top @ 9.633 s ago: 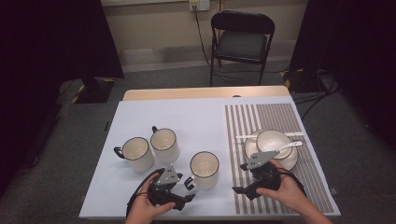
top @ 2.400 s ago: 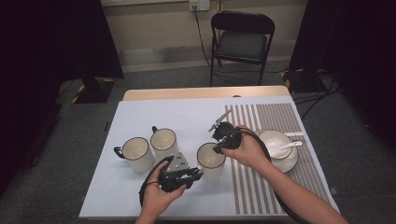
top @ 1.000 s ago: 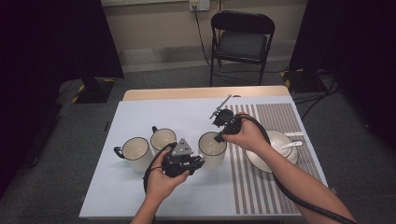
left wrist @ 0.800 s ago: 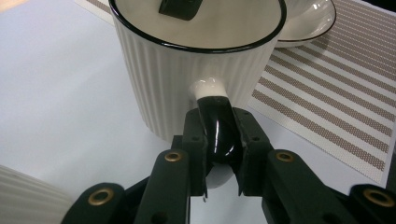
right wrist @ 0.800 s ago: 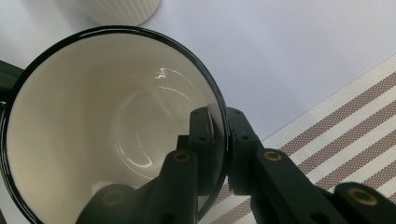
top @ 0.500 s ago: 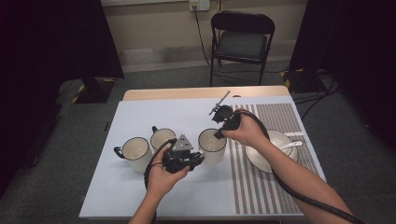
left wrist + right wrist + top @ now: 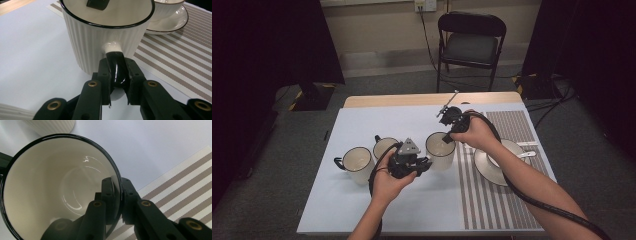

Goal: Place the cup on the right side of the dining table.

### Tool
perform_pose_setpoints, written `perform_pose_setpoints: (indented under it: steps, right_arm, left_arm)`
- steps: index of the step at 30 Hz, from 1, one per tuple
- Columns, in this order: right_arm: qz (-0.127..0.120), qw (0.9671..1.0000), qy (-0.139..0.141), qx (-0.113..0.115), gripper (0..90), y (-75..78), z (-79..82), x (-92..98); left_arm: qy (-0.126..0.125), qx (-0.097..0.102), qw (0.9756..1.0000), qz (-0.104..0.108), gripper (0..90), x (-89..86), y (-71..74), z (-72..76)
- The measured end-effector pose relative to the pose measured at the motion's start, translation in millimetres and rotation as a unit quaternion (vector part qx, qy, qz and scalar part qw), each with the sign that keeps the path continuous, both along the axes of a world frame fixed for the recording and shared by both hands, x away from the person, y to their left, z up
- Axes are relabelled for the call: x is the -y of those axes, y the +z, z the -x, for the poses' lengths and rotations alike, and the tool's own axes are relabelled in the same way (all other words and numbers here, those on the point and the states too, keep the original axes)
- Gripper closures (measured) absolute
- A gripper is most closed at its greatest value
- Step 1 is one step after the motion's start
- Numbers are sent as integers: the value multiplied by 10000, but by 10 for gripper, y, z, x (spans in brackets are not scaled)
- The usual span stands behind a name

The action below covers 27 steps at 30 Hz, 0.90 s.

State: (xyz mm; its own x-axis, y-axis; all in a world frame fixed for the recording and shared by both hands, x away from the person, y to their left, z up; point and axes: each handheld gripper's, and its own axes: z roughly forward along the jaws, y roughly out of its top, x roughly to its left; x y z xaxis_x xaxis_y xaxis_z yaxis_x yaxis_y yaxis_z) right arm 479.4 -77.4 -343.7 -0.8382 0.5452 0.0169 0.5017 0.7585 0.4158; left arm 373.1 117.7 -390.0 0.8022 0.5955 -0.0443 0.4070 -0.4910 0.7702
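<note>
Two grippers on one mug, mid-table beside the striped mat.
Left gripper clamps the handle; right gripper pinches the rim. Lift both together, level.

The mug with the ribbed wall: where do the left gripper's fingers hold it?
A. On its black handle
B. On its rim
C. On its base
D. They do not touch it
A: in the left gripper view the left gripper is shut on the black handle of the mug.

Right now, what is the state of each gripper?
Left gripper: shut on the mug handle.
Right gripper: shut on the same mug's rim.
</note>
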Motion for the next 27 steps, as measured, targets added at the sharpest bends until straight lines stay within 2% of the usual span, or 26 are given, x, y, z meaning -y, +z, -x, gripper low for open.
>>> perform_pose_setpoints:
  steps: [5,6,21,27]
  right_arm:
    - [-1,10000,4,8,831,28,-59,2]
    - [-4,10000,3,-8,831,31,-69,3]
    - [60,10000,20,-28,831,-8,-202,13]
    - [47,9999,-1,-105,831,-5,-266,30]
  left_arm:
    - [13,-9,10000,43,773,9,18,-53]
    - [8,7,10000,-10,773,6,22,-63]
    - [99,-52,9999,10,773,47,-17,-178]
    - [131,-70,9999,-3,773,66,-8,-232]
